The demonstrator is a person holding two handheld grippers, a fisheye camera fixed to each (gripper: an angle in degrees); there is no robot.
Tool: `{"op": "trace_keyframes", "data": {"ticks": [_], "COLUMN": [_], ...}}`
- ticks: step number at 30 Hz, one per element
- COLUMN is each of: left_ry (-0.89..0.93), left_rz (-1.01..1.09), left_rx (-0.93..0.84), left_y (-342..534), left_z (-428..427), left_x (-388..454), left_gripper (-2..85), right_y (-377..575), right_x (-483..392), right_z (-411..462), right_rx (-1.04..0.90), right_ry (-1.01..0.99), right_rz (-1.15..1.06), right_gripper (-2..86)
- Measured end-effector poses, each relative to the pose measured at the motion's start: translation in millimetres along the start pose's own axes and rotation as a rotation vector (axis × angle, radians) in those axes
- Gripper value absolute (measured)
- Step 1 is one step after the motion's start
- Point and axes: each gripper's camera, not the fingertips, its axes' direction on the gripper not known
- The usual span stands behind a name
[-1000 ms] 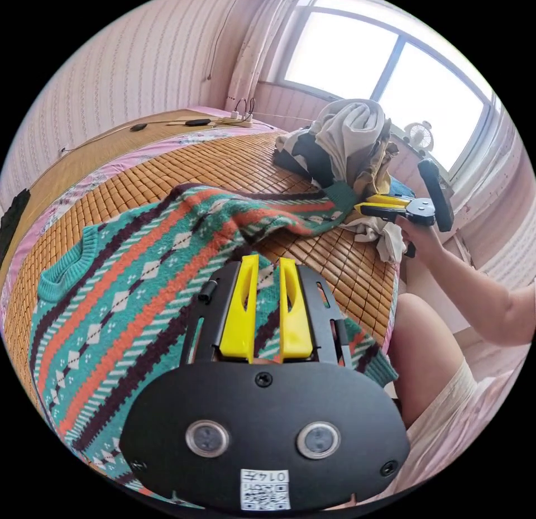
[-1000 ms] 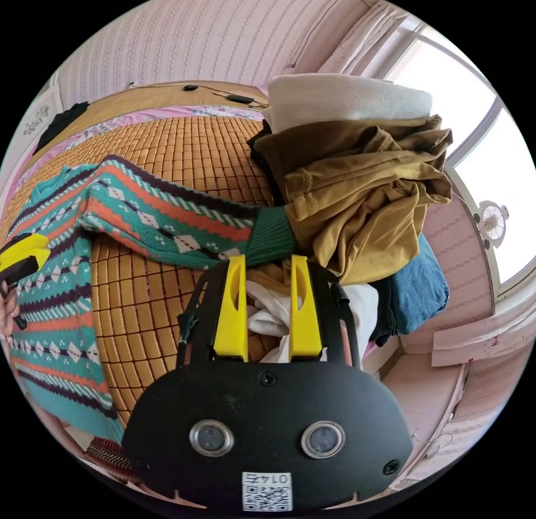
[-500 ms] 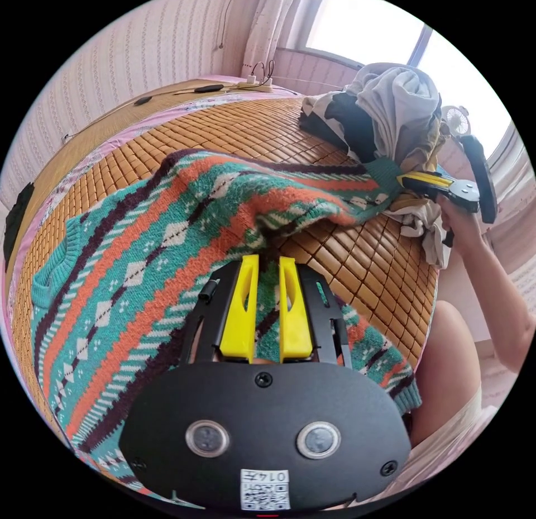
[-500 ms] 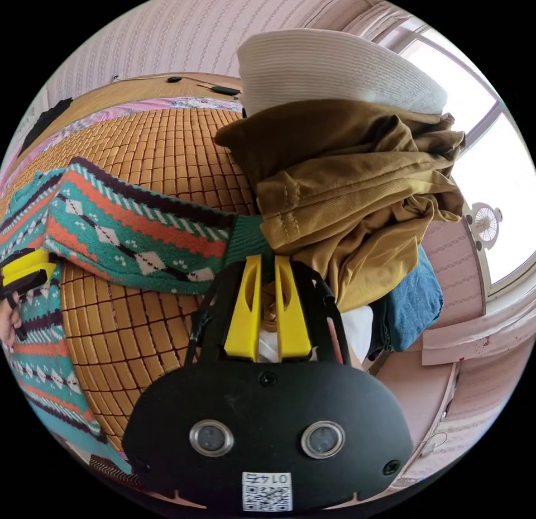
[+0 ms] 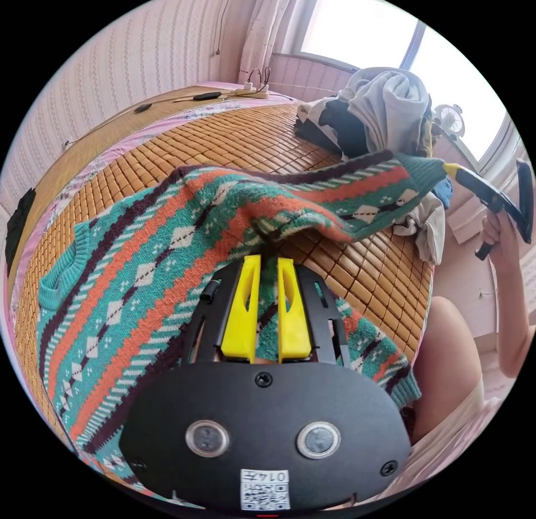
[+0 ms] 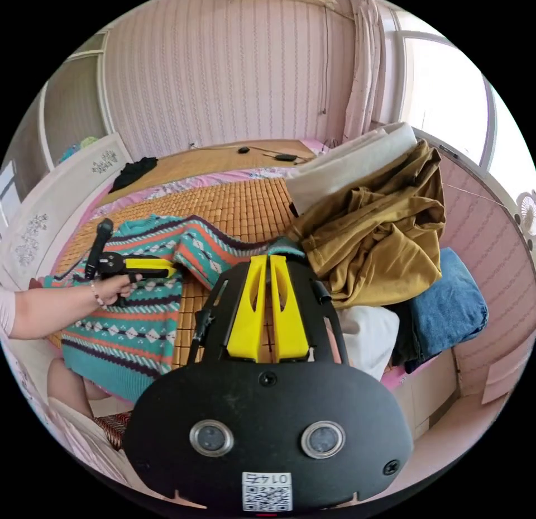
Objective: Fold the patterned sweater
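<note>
Step in hand: sleeve fold. Patterned sweater (image 5: 139, 262) flat on bed mat (image 5: 234, 139). Your right gripper (image 6: 269, 257) pinches cuff (image 5: 427, 170), lifted at 2 o'clock. Left gripper (image 5: 267, 257) pinches body near underarm. Next: carry cuff across chest, release.

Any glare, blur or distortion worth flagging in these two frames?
Left gripper view: window blown out white, fisheye bows the bamboo mat, patterned sweater sharp. Right gripper view: window overexposed, wall stripes curve, brown garment evenly lit, no motion blur.
</note>
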Motion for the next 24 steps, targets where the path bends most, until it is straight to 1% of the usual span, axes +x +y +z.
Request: {"op": "trace_keyframes", "data": {"ticks": [4,6,8,11,13,17,21,22,24], "left_ry": [0.002,0.014,0.042,0.100,0.101,0.044,0.044,0.028,0.005], "left_rz": [0.016,0.030,0.055,0.081,0.098,0.092,0.056,0.070,0.088], "left_rx": [0.061,0.090,0.095,0.110,0.103,0.058,0.024,-0.004,-0.115], "left_y": [-0.3,1.9,4.9,10.0,8.9,-5.8,-17.7,-20.0,-21.0], "left_z": [-23.5,-33.6,-41.0,-47.8,-47.2,-22.4,5.9,14.6,34.9], "left_x": [4.4,7.9,15.6,25.0,29.5,29.2,26.9,30.3,33.4], "left_gripper": [5.6,5.8,6.0,5.8,5.7,5.6,5.5,5.4,4.9], "right_y": [10.8,13.8,17.7,26.6,31.6,30.0,25.1,24.0,22.7], "right_x": [-6.8,-7.3,0.0,27.8,37.8,36.1,26.3,24.5,24.6], "right_z": [-58.8,-68.5,-55.9,-10.8,16.9,51.2,68.2,74.4,84.8], "right_rx": [0.176,0.220,0.177,0.032,-0.032,-0.058,-0.077,-0.089,-0.113], "right_ry": [-0.003,0.046,0.161,0.215,0.225,0.314,0.393,0.401,0.425], "right_rz": [-0.119,-0.177,-0.210,-0.133,-0.109,-0.080,-0.120,-0.137,-0.147], "right_gripper": [-0.6,-0.6,-0.6,-0.6,-0.6,-0.5,-0.6,-0.6,-0.6]}}
